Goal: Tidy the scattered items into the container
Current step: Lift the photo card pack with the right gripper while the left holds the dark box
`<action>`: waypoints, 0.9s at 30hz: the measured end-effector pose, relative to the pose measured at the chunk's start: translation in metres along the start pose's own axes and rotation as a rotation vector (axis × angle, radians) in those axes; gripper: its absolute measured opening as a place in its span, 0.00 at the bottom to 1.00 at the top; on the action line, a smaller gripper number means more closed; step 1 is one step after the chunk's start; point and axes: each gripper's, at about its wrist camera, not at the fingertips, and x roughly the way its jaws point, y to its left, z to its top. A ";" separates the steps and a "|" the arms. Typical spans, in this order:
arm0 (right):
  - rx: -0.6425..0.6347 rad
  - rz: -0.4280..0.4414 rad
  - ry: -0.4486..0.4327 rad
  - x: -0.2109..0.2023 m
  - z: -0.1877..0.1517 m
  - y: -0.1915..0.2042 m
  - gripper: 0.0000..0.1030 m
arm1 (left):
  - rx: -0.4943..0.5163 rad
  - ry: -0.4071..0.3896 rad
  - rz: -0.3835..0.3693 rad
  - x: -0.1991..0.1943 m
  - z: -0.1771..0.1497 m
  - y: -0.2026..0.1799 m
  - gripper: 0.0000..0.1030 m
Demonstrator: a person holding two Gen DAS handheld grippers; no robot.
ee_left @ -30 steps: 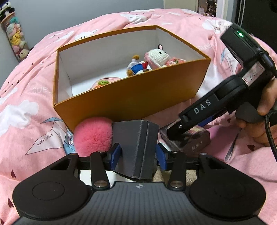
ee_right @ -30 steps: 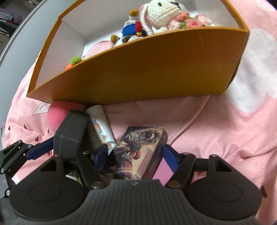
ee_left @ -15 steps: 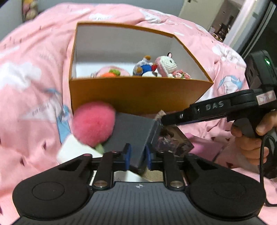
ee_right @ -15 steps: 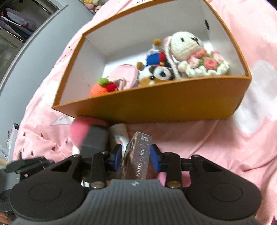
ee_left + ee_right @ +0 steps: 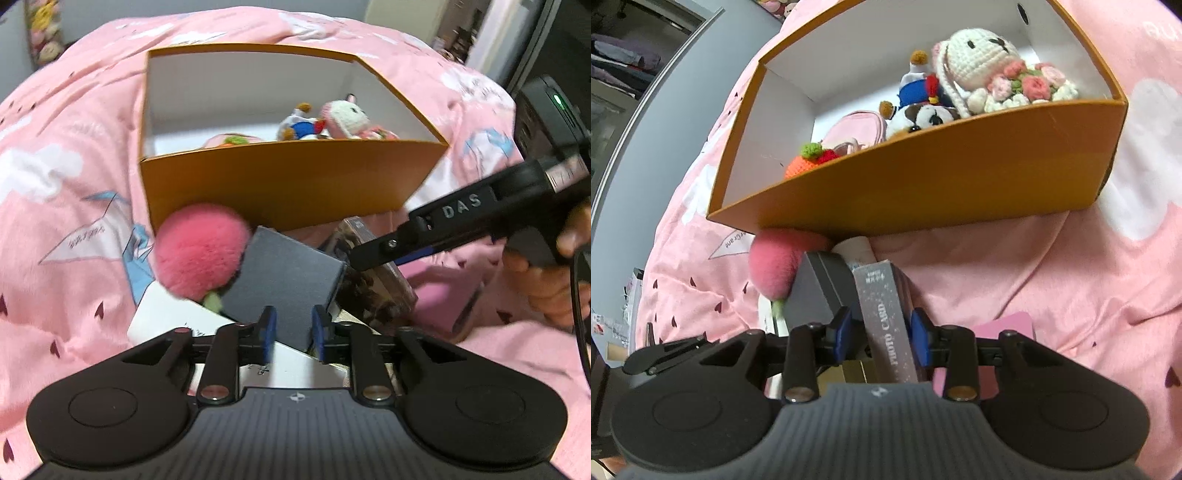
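Left gripper [image 5: 293, 338] has its blue pads on both sides of the dark grey box [image 5: 284, 284], jaws opening at this moment; box corner sits between them, pads look in contact. Right gripper [image 5: 882, 338] is clamped on the photo card box [image 5: 888, 317], standing on edge between its pads. Both items are just in front of the orange container [image 5: 288, 181] on the pink bedspread [image 5: 74, 206], not in it. Pink fluffy ball [image 5: 201, 251] touches the grey box and the container's near wall. White card [image 5: 166, 317] lies under the grey box. Inside the container: crochet bunny [image 5: 979, 55] with flowers, panda toy [image 5: 923, 116], orange crochet fruit [image 5: 805, 164], pink pouch [image 5: 857, 129]. Person's hand [image 5: 546, 280] holds the right gripper's handle.
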 end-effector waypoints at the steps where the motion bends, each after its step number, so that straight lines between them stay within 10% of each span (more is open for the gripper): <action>1: -0.010 -0.011 0.002 0.000 -0.001 0.000 0.38 | 0.018 0.001 0.001 0.001 0.000 -0.003 0.35; 4: -0.048 -0.046 0.009 0.004 -0.002 0.002 0.39 | 0.063 0.000 0.016 0.005 0.003 -0.012 0.49; 9: -0.107 -0.084 0.015 0.011 -0.002 0.009 0.25 | 0.109 -0.006 0.055 0.009 0.005 -0.022 0.49; 27: -0.329 0.017 -0.041 -0.011 0.001 0.053 0.24 | 0.083 -0.025 0.099 0.011 0.004 -0.019 0.63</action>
